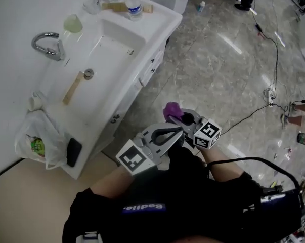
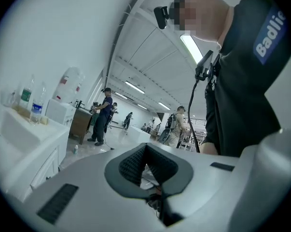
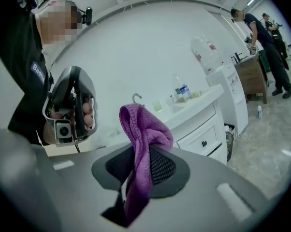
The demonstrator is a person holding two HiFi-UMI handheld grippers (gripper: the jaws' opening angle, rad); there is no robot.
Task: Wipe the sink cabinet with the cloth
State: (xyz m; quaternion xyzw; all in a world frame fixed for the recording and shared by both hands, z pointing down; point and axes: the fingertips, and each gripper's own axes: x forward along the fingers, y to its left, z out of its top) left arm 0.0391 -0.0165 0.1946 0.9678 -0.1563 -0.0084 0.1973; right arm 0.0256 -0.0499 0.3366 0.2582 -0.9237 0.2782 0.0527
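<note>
Two grippers are sitting close together in front of us, low over the marble floor [image 1: 218, 59]. The right gripper [image 3: 144, 164] is clamping its jaws tight on the purple cloth [image 3: 144, 127]. The cloth is bunching up above the pads and hanging down behind them. The left gripper [image 2: 146, 168] is holding its jaws pressed together with nothing between them. We are holding both grippers well apart from the white sink cabinet [image 1: 148, 67], so the cloth is not touching it. The cabinet is standing to our left against the white wall, its drawers facing the floor. On its table top a faucet [image 1: 47, 44] is arching beside the basin [image 1: 109, 54], and two water bottles [image 1: 133, 4] are standing at the far end. A white plastic bag [image 1: 38, 138] and a dark flat item [image 1: 74, 152] are lying at the near end. A wooden strip [image 1: 73, 87] is lying in the basin.
</note>
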